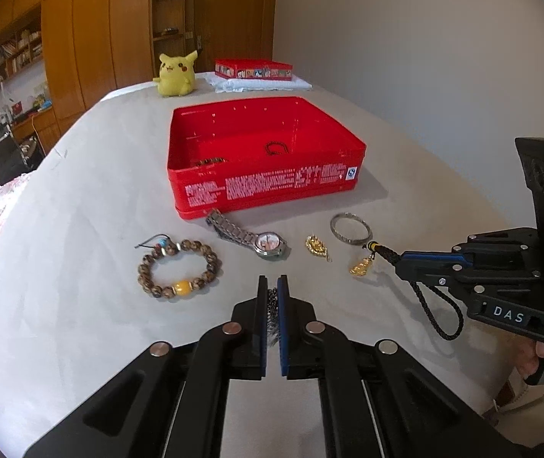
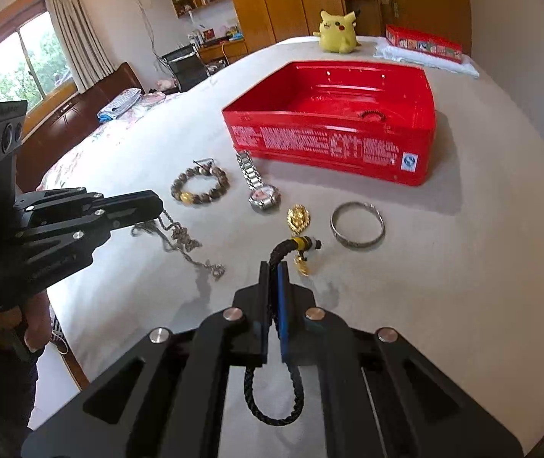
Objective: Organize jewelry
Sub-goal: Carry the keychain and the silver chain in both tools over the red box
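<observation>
Two handheld grippers tilt downward side by side. The left gripper [image 1: 272,286] has its jaws pressed together on a thin chain [image 2: 180,234]. The right gripper [image 2: 273,271] pinches a black braided cord [image 2: 273,416], looped behind its jaws.

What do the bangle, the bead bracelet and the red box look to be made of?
Bangle: silvery metal, going by its sheen.
Bead bracelet: mottled brown beads, probably wood, and one glossy amber-yellow bead.
Red box: glossy, with sharp reflections inside and a rolled base rim; likely painted tin, possibly plastic.
</observation>
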### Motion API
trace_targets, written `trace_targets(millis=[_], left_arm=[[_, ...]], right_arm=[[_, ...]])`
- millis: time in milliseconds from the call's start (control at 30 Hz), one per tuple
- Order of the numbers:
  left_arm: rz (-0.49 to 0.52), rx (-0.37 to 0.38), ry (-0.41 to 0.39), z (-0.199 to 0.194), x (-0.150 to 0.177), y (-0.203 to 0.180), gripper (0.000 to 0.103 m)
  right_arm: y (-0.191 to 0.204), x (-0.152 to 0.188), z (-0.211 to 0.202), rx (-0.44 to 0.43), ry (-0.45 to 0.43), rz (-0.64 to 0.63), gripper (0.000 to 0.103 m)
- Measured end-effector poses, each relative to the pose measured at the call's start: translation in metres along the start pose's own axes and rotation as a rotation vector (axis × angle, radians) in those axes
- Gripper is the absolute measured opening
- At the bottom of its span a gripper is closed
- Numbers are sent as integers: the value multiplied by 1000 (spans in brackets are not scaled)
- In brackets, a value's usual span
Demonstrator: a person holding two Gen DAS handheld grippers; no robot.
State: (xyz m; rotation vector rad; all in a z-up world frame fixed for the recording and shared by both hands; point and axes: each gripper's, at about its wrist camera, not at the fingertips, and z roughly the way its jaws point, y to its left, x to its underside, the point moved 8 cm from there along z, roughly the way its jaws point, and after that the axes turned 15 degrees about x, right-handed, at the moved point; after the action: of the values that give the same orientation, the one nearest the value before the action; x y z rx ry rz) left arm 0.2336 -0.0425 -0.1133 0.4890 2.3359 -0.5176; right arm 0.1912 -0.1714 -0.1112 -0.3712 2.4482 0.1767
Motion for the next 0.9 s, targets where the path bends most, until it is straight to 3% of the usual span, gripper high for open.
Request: trace_targets(millis=[900], left_arm=[[137,-49,-89,-52,-63,-10,4]], right_arm=[[9,-66,-65,-8,-145,-72,2]])
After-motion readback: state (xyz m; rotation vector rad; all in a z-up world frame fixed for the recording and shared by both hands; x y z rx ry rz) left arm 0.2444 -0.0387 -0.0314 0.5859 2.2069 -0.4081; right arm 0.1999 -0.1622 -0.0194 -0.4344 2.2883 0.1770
